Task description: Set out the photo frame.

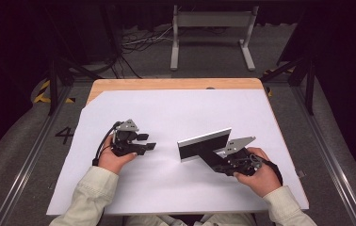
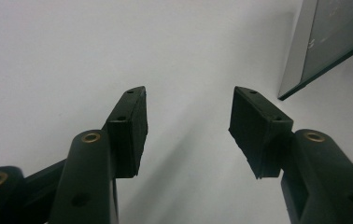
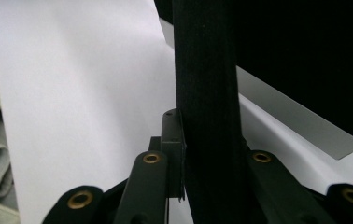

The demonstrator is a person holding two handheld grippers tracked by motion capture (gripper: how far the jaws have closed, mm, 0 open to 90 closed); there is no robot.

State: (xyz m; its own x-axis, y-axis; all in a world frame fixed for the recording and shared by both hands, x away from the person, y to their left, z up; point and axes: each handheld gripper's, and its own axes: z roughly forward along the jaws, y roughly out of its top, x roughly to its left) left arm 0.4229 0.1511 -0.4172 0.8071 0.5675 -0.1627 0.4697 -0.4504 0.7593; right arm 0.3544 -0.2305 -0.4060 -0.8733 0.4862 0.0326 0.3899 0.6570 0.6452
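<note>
A flat black panel (image 1: 203, 147) with a silver rim stands tilted up on its edge, right of the table's middle. My right gripper (image 1: 219, 164) comes at it from the lower right. In the right gripper view the right gripper (image 3: 207, 156) is shut on a black textured strip (image 3: 206, 70) of the panel, with the dark face and its silver rim (image 3: 300, 122) to the right. My left gripper (image 1: 148, 141) is held low over the white sheet, pointing right toward the panel and apart from it. The left gripper (image 2: 188, 121) is open with nothing between its jaws, and the panel's corner (image 2: 333, 37) shows at the upper right.
A large white sheet (image 1: 176, 113) covers most of the wooden table (image 1: 166, 84). Beyond the far edge are a white metal stand (image 1: 211, 28) and cables on the floor. Dark frame bars flank the table on both sides.
</note>
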